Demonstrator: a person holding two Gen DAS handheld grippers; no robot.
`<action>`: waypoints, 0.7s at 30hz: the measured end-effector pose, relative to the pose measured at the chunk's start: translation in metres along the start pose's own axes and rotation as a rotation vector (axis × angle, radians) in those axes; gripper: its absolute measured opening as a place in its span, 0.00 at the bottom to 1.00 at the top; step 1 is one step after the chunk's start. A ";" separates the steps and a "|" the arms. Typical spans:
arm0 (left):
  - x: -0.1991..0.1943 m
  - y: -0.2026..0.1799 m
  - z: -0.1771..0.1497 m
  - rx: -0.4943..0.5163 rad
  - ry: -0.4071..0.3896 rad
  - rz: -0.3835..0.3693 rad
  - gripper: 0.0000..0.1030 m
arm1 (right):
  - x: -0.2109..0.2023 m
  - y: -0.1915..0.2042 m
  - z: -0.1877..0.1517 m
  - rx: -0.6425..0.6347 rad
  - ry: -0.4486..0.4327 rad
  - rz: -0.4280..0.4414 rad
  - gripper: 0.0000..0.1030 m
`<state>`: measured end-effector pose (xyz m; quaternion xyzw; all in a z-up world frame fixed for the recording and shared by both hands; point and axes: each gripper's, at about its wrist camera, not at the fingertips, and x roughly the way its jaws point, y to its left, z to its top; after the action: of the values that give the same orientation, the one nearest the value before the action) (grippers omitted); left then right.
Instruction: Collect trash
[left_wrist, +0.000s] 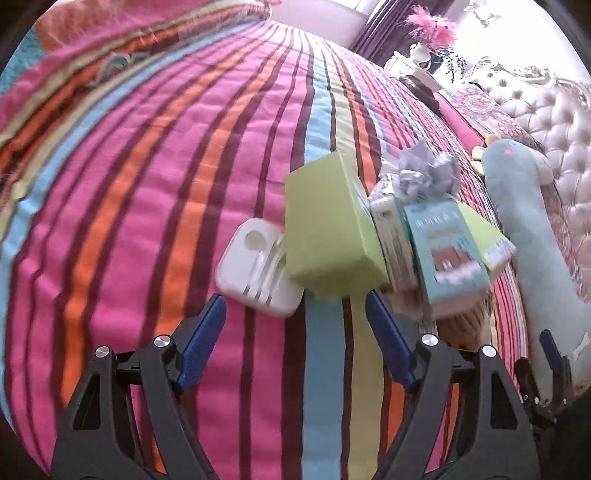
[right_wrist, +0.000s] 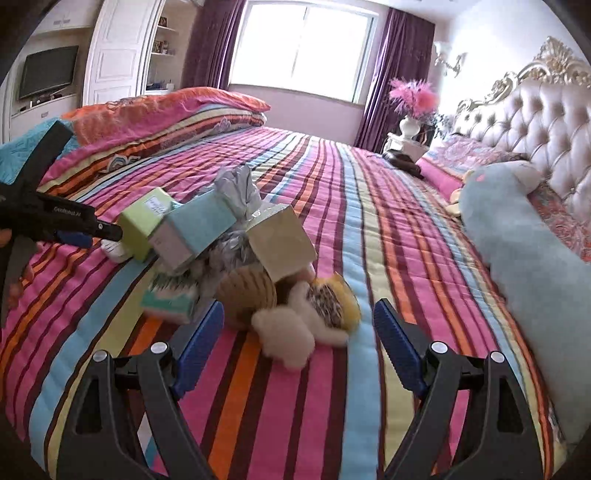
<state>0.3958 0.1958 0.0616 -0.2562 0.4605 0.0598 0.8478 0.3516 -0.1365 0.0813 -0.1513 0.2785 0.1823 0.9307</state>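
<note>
**Trash heap on the striped bed, both tools wide apart and holding nothing**

The bed (right_wrist: 369, 206) carries a striped quilt and fills both views. A long blue plush toy (right_wrist: 524, 251) lies along it to the right of the right tool (right_wrist: 298, 332), near the tufted headboard (right_wrist: 546, 107).

The trash pile sits straight ahead of the right tool and slightly to its left. In it, a brown cardboard box (right_wrist: 282, 242) leans tilted over a tan and yellow soft toy (right_wrist: 295, 306), which lies just beyond that tool's fingertips. A teal carton (right_wrist: 195, 229) and crumpled grey paper (right_wrist: 238, 188) rest further back.

The left tool (left_wrist: 295, 321), with its jaws spread, points at the same heap from the other side. A green box (left_wrist: 328, 225) stands tilted just ahead of its blue pads, between them in line. A white plastic tray (left_wrist: 258, 269) lies flat on the quilt, touching the green box, ahead and slightly left of that tool. A teal printed carton (left_wrist: 450, 251) leans ahead to its right.
</note>
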 end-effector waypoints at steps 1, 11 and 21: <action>0.004 0.000 0.005 -0.002 0.003 -0.006 0.74 | 0.007 0.000 0.003 -0.002 0.004 0.003 0.77; 0.021 -0.007 0.034 -0.045 0.002 -0.100 0.79 | 0.041 0.010 0.039 -0.080 -0.018 0.012 0.77; 0.042 -0.023 0.054 -0.055 -0.004 -0.068 0.79 | 0.071 0.005 0.057 -0.128 0.008 0.001 0.77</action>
<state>0.4678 0.1963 0.0601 -0.2948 0.4481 0.0441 0.8428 0.4312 -0.0921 0.0853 -0.2112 0.2702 0.1997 0.9179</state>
